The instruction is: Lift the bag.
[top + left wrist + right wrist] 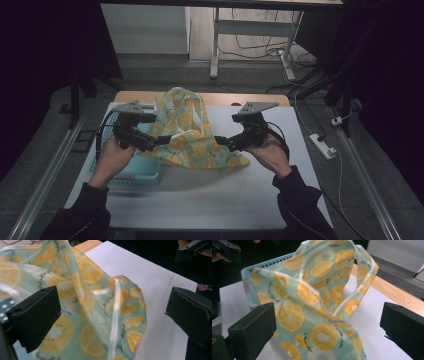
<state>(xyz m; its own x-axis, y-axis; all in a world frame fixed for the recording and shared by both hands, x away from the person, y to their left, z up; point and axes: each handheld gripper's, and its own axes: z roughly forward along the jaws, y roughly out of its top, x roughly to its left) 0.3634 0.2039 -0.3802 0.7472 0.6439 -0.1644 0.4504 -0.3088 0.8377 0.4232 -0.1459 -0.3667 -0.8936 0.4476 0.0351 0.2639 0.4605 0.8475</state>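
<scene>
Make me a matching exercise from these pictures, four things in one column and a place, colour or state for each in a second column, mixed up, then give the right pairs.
Things:
1. fruit-print cloth
2. basket
3. left gripper
4. table

Descriptions:
A. light blue, with a row of small holes below its rim
B. white top with a wooden strip along the far edge
C. pale green with orange slices, draped and standing up in a peak
D. black jaws apart, at the cloth's left side in the high view

Pairs: 1-C, 2-A, 3-D, 4-B
</scene>
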